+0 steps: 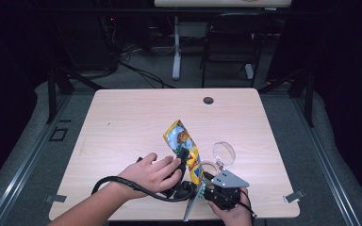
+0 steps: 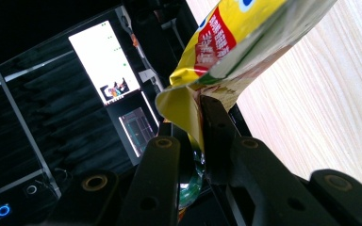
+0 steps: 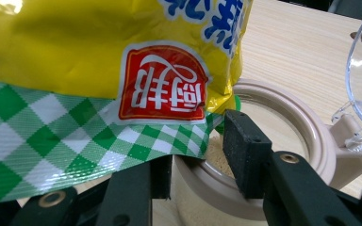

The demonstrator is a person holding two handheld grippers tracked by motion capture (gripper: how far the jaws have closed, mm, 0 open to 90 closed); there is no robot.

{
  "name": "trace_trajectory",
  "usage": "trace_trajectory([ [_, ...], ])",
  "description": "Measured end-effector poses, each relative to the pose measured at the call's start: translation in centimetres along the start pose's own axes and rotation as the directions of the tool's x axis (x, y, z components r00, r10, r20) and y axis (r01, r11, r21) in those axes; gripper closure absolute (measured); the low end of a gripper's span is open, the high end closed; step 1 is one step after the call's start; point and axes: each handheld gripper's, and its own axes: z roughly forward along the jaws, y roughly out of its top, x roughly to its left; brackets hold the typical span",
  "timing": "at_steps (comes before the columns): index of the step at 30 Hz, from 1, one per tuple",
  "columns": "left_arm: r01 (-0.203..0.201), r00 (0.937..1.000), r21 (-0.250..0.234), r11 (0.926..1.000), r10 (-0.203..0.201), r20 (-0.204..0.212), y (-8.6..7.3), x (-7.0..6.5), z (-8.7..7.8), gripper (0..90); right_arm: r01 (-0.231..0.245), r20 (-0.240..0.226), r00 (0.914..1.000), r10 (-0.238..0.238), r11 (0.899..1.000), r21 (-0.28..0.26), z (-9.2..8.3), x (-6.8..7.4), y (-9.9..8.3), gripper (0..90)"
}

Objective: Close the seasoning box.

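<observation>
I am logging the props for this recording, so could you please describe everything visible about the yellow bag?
The yellow bag is a glossy plastic pouch with blue lettering, a red logo badge and a green-and-white checked band at one end. It is tilted, its checked end pointing down over the open mouth of the beige jar, whose clear lid stands flipped open. The left gripper is shut on a crumpled edge of it. The right gripper holds the jar's rim, just under the bag.

Both forearms are bare, without sleeves. The left tool is black with round screw holes and a thick black cable. The right tool carries a grey three-cornered plate on top.
</observation>
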Motion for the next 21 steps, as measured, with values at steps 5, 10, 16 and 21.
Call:
trace_trajectory([
  [5, -0.001, 1.0000, -0.001, 1.0000, 0.001, 0.000, 0.01, 0.02, 0.01, 85.3, 0.000, 0.000, 1.0000, 0.000, 1.000, 0.000, 0.00, 0.00, 0.00, 63.9],
  [10, -0.001, 1.0000, -0.003, 1.0000, 0.001, 0.000, 0.02, 0.05, 0.00, 85.4, 0.001, 0.000, 1.0000, -0.001, 1.000, -0.001, 0.00, -0.01, -0.01, 63.9],
  [16, -0.001, 1.0000, -0.009, 1.0000, 0.001, -0.009, 0.02, 0.03, 0.03, 85.3, 0.001, 0.000, 1.0000, -0.001, 1.000, 0.000, -0.01, 0.00, -0.01, 63.9],
  [21, -0.001, 1.0000, -0.006, 1.0000, 0.001, -0.001, 0.11, 0.15, 0.00, 85.3, 0.003, -0.002, 1.0000, -0.003, 1.000, 0.003, -0.03, -0.02, -0.01, 63.9],
])
